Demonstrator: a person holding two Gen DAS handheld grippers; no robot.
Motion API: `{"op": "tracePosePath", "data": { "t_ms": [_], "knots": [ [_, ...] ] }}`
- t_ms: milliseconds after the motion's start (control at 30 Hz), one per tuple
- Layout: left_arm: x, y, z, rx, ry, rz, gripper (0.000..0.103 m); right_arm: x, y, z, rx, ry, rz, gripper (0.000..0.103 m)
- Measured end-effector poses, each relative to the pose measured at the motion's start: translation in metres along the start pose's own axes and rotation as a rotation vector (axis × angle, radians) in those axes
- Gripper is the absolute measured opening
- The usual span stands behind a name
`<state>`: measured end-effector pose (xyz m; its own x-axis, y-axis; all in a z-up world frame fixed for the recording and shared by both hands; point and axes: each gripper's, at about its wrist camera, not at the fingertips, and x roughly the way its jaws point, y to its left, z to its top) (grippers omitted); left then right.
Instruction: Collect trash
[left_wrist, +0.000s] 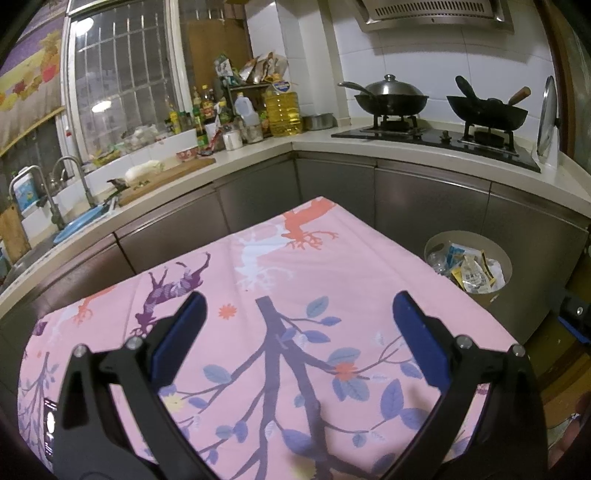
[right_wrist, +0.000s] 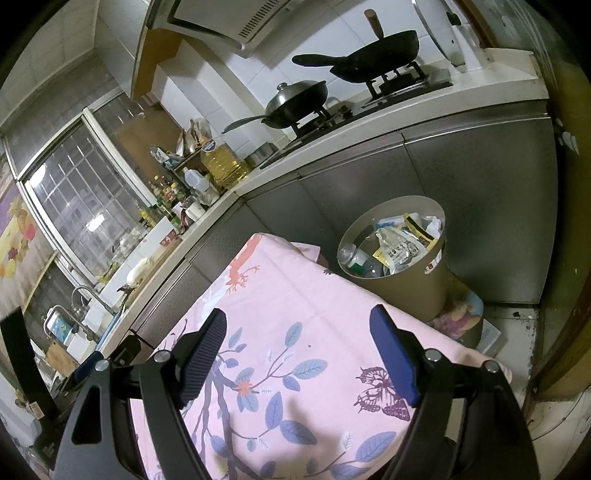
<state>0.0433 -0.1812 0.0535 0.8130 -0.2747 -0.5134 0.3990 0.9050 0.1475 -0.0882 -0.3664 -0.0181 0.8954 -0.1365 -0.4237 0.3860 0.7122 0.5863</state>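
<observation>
A round beige trash bin (left_wrist: 487, 295) stands on the floor beyond the table's right far corner, filled with wrappers, a plastic bottle and crumpled packets (left_wrist: 471, 267). It shows closer in the right wrist view (right_wrist: 410, 288), with the trash (right_wrist: 399, 243) inside. My left gripper (left_wrist: 297, 314) is open and empty above the pink tree-print tablecloth (left_wrist: 332, 266). My right gripper (right_wrist: 299, 328) is open and empty above the same cloth (right_wrist: 295, 288), with the bin ahead to its right. I see no loose trash on the cloth.
Grey cabinet fronts (left_wrist: 424, 199) wrap around behind the table. The counter holds a stove with two woks (left_wrist: 391, 98), an oil jug (left_wrist: 282, 110), bottles, a cutting board (left_wrist: 166, 177) and a sink (left_wrist: 70, 225). A patterned stool (right_wrist: 461, 317) stands under the bin.
</observation>
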Motion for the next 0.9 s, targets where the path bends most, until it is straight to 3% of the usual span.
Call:
{"op": "tracePosePath", "data": {
  "t_ms": [600, 733, 900],
  "knots": [
    [0.000, 0.005, 0.003, -0.010, 0.017, 0.021, 0.097, 0.001, 0.002, -0.002, -0.005, 0.002, -0.003, 0.077],
    [-0.002, 0.000, 0.003, -0.003, 0.015, 0.005, 0.097, 0.002, 0.001, -0.003, -0.003, 0.004, -0.003, 0.077],
    [-0.004, -0.001, 0.005, -0.028, 0.021, -0.079, 0.097, 0.001, 0.001, -0.004, -0.005, 0.001, -0.003, 0.077]
  ]
}}
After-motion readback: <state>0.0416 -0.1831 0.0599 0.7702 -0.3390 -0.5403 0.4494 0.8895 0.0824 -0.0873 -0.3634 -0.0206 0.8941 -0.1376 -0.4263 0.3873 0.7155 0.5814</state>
